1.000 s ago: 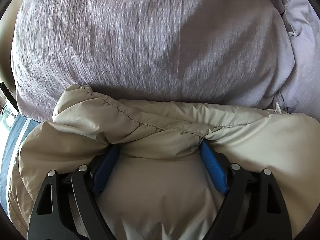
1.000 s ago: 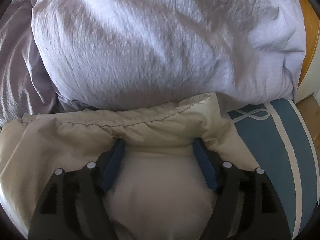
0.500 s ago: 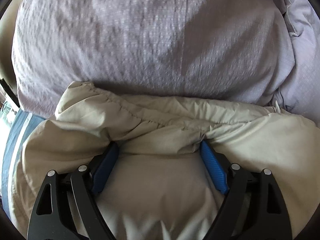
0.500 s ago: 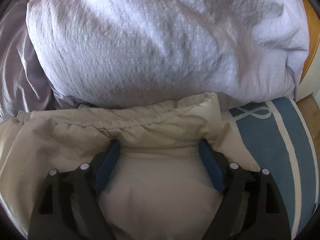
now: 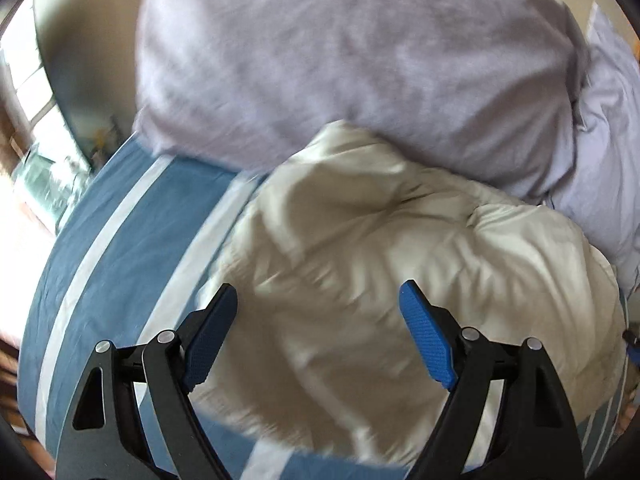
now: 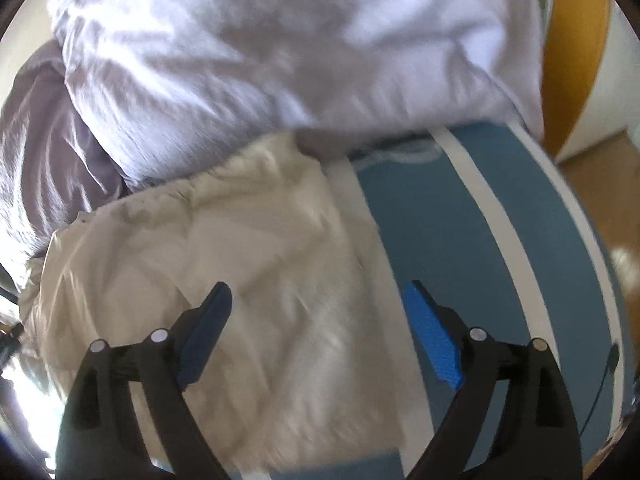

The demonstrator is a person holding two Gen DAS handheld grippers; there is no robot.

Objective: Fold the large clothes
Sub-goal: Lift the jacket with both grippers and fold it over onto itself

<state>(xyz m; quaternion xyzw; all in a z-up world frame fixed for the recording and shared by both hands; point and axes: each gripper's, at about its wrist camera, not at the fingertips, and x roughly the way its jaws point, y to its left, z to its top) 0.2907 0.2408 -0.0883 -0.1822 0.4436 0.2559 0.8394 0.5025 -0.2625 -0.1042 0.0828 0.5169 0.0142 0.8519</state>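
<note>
Beige puffy jacket of thin crinkled fabric (image 5: 380,264), one garment only, lies bunched on our blue bedcover with white stripes (image 5: 132,216). In the left wrist view it fills the centre and lower right of the frame; in the right wrist view the same jacket (image 6: 224,264) takes up the centre and lower left. Its far edge touches the bedding behind it.

We count two pieces of that bedding in each view: one large pale lilac pillow of textured cloth (image 5: 352,60), across the top of the frame, and one smoother lilac-grey duvet (image 5: 600,152) bunched at the right edge. In the right wrist view the pillow (image 6: 300,40) again spans the top, and the duvet (image 6: 44,136) sits at the left.

We hold two claws, each with two black fingers and two blue pads. Our left gripper (image 5: 318,312) stands wide apart above the jacket, and nothing is pinched between its pads; the fabric lies loose below them. Our right gripper (image 6: 318,312) is spreading its jaws at this moment and grips nothing either: its left pad hangs over the jacket, its right pad over the bedcover's white stripe.

One strip of orange-brown wooden bed frame (image 6: 580,60) shows at the upper right of the right wrist view. Both views are smeared by motion, so we cannot make out the fine seams.
</note>
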